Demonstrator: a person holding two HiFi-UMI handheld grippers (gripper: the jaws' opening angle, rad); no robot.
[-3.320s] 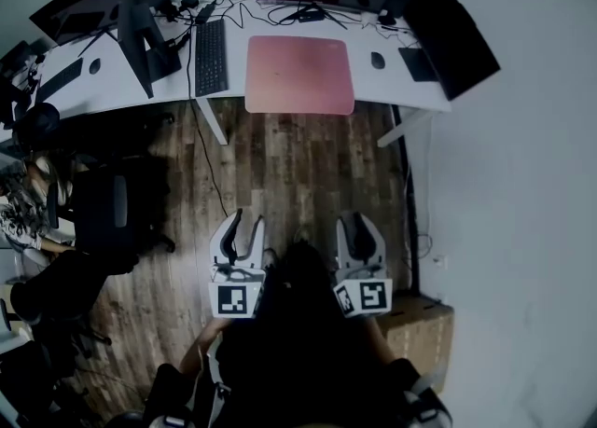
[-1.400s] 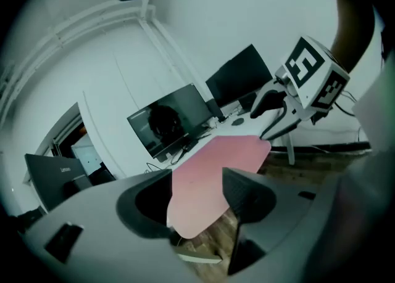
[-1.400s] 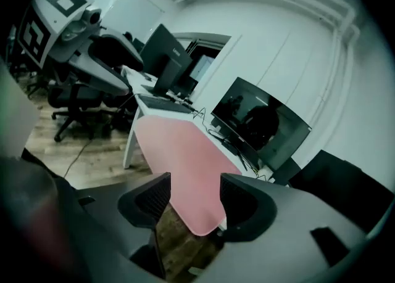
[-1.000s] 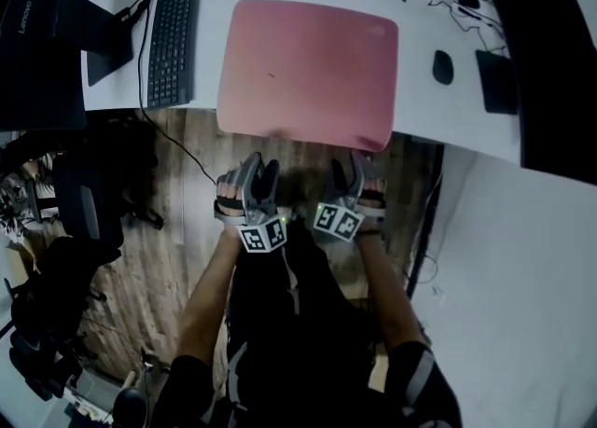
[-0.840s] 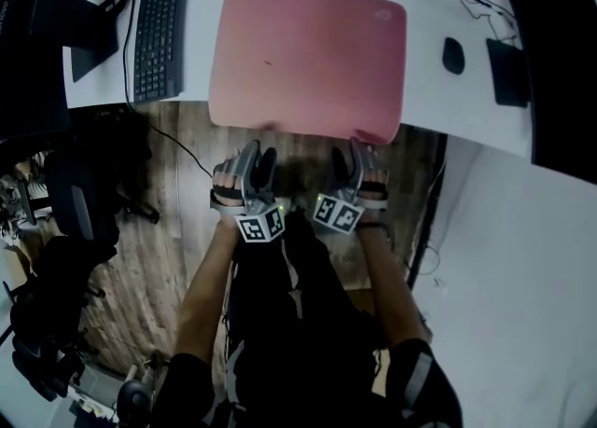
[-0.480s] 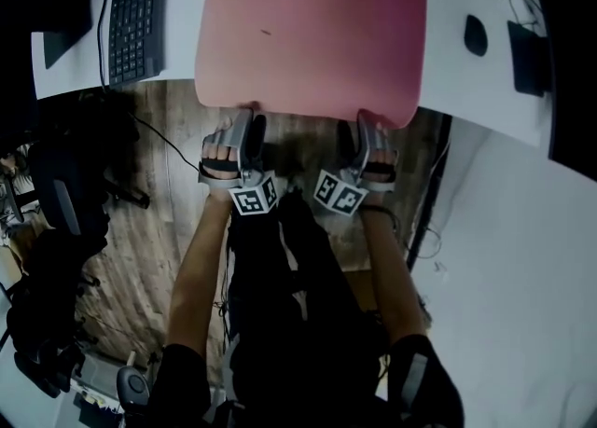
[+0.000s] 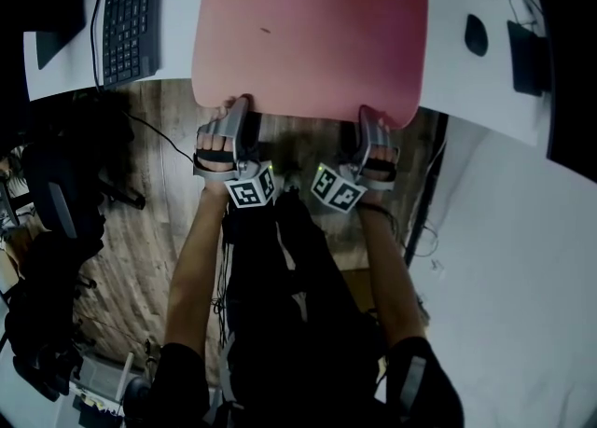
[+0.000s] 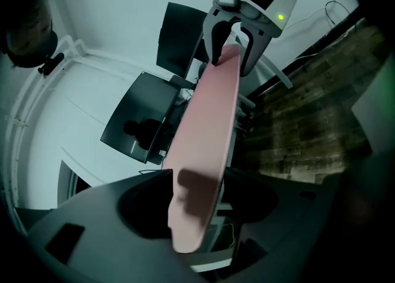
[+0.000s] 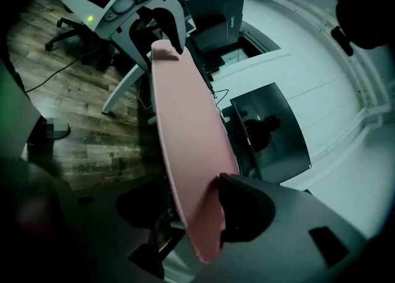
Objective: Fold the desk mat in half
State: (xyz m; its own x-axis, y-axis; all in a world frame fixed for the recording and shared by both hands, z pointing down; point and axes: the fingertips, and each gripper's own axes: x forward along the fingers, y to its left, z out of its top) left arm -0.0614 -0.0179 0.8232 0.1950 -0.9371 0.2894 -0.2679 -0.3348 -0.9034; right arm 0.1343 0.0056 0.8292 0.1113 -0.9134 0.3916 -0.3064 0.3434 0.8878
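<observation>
Pink desk mat (image 7: pixel 312 34) on white desk (image 7: pixel 448 81), wood floor (image 7: pixel 149 165); left claw (image 7: pixel 238 105), right claw (image 7: pixel 366 117) spread astride edge, right just narrowing.

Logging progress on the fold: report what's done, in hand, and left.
Done: left gripper and right gripper each straddle the near edge of the desk mat. In hand: the right's jaws have just been closing, not yet pinching. Remaining: grip, lift, fold over; the mat lies flat on the desk.

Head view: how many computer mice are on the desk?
1. The mouse sits on the white desk, right of the pink mat. Others may lie outside the picture.
</observation>
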